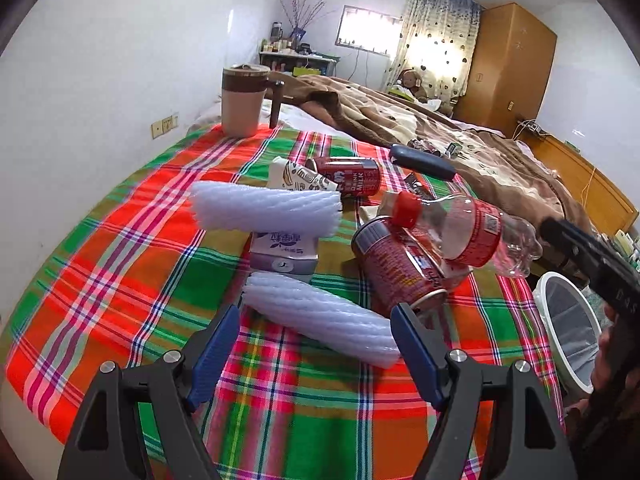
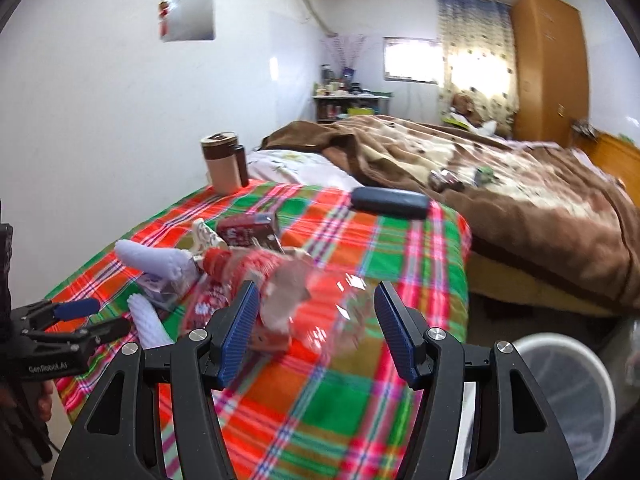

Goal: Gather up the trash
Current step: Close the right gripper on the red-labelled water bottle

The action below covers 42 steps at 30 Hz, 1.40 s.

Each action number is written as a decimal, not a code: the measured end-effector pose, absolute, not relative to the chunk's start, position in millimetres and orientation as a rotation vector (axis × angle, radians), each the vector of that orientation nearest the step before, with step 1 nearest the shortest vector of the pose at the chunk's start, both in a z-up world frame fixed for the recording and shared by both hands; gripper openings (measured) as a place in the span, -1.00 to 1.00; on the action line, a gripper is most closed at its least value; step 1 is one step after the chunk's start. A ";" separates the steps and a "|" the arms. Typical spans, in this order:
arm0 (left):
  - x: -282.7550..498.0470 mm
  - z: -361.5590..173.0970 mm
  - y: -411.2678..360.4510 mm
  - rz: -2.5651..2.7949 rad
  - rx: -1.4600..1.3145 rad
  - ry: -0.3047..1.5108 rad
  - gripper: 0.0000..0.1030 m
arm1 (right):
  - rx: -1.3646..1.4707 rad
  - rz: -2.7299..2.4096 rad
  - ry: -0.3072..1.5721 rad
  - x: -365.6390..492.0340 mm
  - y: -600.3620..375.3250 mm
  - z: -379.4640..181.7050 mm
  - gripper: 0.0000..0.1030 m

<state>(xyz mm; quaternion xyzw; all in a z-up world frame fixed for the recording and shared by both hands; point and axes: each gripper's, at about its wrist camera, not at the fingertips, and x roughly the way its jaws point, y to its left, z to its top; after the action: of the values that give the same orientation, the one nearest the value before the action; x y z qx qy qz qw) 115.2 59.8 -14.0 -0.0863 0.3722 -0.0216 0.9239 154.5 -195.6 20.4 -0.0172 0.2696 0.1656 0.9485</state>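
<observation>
Both claws gape empty: left gripper [image 1: 316, 340] and right gripper [image 2: 314, 320] face uncollected bottle [image 1: 464, 232], cans, foam ahead; bin [image 2: 568, 392] alongside.

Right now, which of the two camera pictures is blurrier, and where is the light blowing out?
The right wrist view is blurrier: the clear plastic bottle between the tool's fingers is smeared, and so is the plaid cloth under it. The left wrist view is sharp on the bottle and the near foam sleeve. In both, the window and curtain glare white, and the fisheye bends the walls.
</observation>
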 end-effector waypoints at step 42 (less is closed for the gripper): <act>166.2 -54.5 63.5 0.001 -0.294 0.911 0.54 | 0.080 0.382 0.866 191.8 -188.5 -34.0 0.27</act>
<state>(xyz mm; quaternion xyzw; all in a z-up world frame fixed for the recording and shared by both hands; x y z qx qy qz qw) 166.2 63.5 -54.5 -0.1413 0.4385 0.0006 0.8876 191.8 -188.5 -34.0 0.0384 0.4168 0.1840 0.8894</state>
